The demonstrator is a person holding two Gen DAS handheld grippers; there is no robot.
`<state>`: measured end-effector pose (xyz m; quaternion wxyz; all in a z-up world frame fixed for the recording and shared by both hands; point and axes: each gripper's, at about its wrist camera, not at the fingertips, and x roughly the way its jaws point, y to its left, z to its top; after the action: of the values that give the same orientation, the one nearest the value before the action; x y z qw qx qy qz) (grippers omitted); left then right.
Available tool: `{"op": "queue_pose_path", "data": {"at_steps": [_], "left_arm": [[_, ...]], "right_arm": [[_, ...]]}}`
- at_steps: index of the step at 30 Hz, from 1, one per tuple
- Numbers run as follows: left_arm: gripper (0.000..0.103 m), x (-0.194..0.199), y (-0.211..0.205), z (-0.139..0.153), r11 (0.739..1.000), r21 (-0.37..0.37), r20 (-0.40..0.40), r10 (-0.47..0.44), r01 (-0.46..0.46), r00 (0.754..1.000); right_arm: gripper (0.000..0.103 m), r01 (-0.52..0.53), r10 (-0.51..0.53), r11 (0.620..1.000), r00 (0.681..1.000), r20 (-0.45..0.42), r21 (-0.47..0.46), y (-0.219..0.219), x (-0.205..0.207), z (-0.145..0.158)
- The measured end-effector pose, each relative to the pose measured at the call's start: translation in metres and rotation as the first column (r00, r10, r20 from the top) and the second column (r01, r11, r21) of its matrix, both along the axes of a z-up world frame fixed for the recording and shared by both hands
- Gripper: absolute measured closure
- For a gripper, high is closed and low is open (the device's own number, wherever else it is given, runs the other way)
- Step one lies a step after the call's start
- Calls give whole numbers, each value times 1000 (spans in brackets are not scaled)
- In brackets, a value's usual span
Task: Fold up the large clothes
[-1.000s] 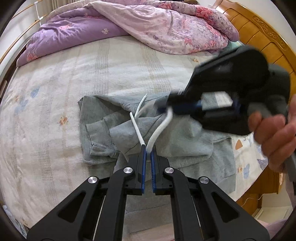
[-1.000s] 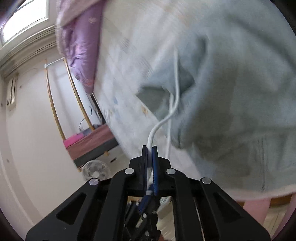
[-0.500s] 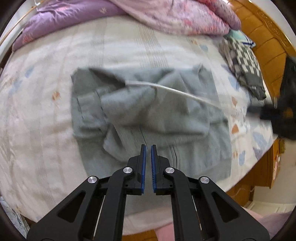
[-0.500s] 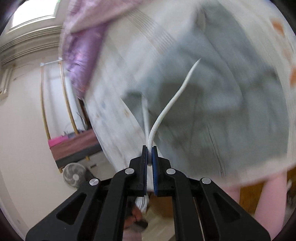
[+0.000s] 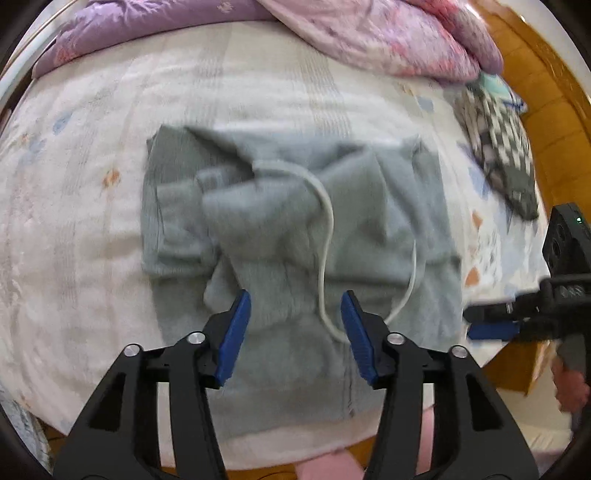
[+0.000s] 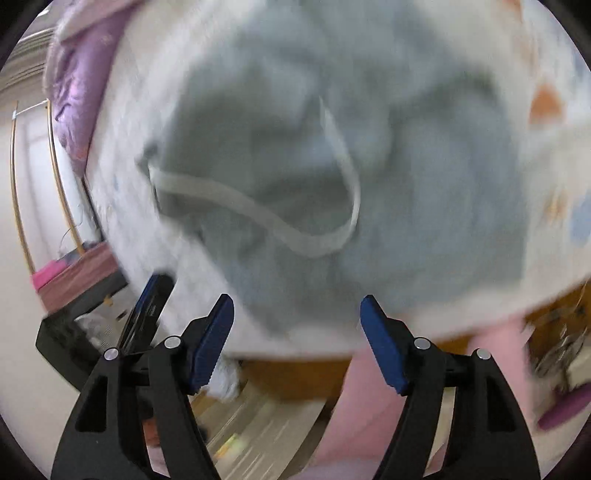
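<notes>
Pale patterned bed [image 5: 92, 236] carries purple quilt [image 5: 369, 33] along far edge, grey hoodie [image 5: 280, 229] bunched mid-bed toward near edge with white drawstring [image 5: 325, 236] looped on top, checkered cloth [image 5: 498, 147] near right edge, left gripper [image 5: 295, 328] and right gripper [image 6: 297, 339] both spread wide, holding nothing.

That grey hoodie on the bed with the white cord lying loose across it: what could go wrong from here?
The white drawstring loops loosely over the grey hoodie, so it may end up trapped crookedly inside a fold or snag an open left gripper. The hoodie is bunched unevenly, so folding now could lock in creases. Its lower hem reaches the bed edge and might slide off.
</notes>
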<state>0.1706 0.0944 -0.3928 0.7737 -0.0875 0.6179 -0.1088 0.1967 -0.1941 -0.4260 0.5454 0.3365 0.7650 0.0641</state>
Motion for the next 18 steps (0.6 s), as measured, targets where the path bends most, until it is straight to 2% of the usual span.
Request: {"op": "queue_pose_path", "data": {"at_steps": [1,3,5,7,9,10,11,13,14,15,16,17,18], "left_arm": [[34,12,4,1,999,-13,9,30,-30,1000],[32,33,11,0,996,-40,25,83,-82,996],[26,57,17,-6,986,-91,-3,138,-137,990],[26,78,16,-22,968,-159,-102,177,-191,979],[28,86,6,-42,944,-256,-195,162,-209,967],[38,87,-7,-61,942,-267,-262,133,-204,956],[58,85,-15,-76,952,-236,-316,116,-196,942],[75,71,-30,-107,968,-149,-478,110,-204,871],[80,65,-31,-110,959,-167,-498,120,-231,859],[86,57,-30,-109,935,-219,-491,140,-278,860],[101,50,-29,-106,919,-250,-473,158,-304,867],[103,47,-29,-104,923,-239,-458,167,-302,873],[103,44,-28,-102,938,-192,-431,185,-290,883]], "right_arm": [[35,-2,4,999,999,39,-39,-10,14,1],[35,10,1,995,994,113,-94,-23,45,1],[35,3,26,984,987,160,-178,-33,75,-5],[35,17,16,978,988,156,-207,-39,90,-15],[35,47,-21,986,988,156,-161,-41,96,-23],[35,46,-23,989,987,156,-144,-39,99,-24],[35,36,-14,990,988,154,-139,-36,101,-26],[35,24,-6,992,989,145,-124,-31,99,-29],[35,18,-3,994,991,136,-110,-29,96,-31],[35,17,-4,995,991,131,-101,-27,95,-32],[35,18,-7,996,992,124,-92,-30,94,-32],[35,19,-9,996,994,112,-84,-30,89,-35],[35,19,-11,997,995,103,-80,-28,89,-36]]}}
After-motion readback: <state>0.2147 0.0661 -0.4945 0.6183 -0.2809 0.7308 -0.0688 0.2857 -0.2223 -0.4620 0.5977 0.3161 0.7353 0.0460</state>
